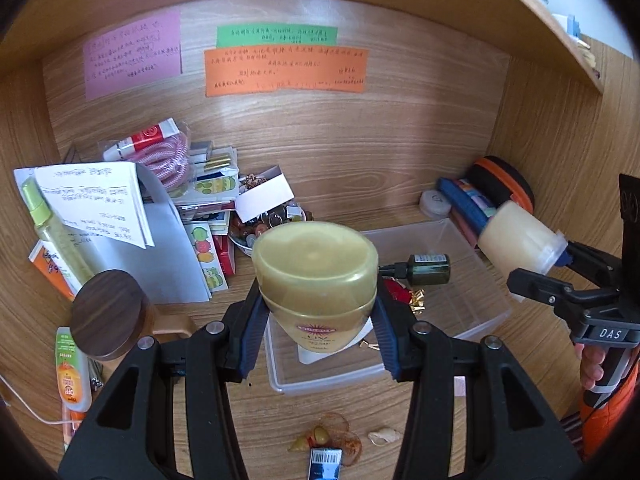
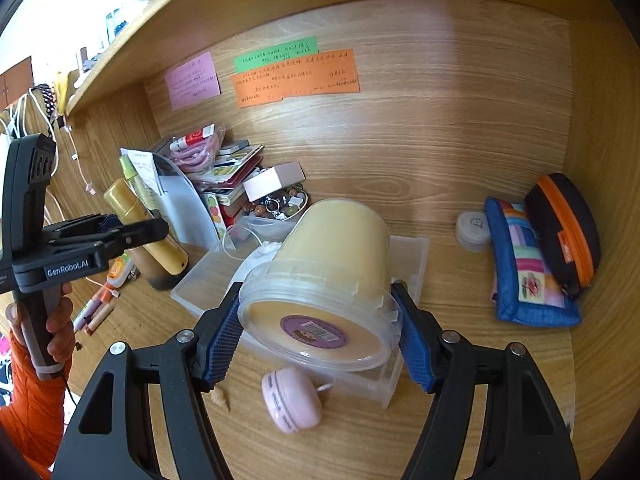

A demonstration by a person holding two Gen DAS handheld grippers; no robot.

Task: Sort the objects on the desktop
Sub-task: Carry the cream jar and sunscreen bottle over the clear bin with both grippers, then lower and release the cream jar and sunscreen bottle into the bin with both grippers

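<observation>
My left gripper [image 1: 318, 320] is shut on a gold sunscreen bottle [image 1: 316, 264], held cap-forward above the near end of a clear plastic box [image 1: 476, 296]. A dark green dropper bottle [image 1: 426, 269] lies inside that box. At the right of the left wrist view, my right gripper [image 1: 548, 266] carries a clear tub of cream-coloured paste [image 1: 516, 238]. In the right wrist view my right gripper [image 2: 320, 332] is shut on the tub [image 2: 336, 264] near its lid, tilted over the box [image 2: 412, 256]. My left gripper [image 2: 128, 226] with the gold bottle [image 2: 156, 240] is at the left.
A pile of papers, cards and trinkets [image 1: 192, 200] fills the back left. A wooden-lidded jar [image 1: 108, 312] stands front left. A patchwork pouch [image 2: 528, 276], a black-and-orange case [image 2: 564, 228] and a round white case [image 2: 474, 230] sit right. A pink macaron-shaped thing [image 2: 292, 398] lies near.
</observation>
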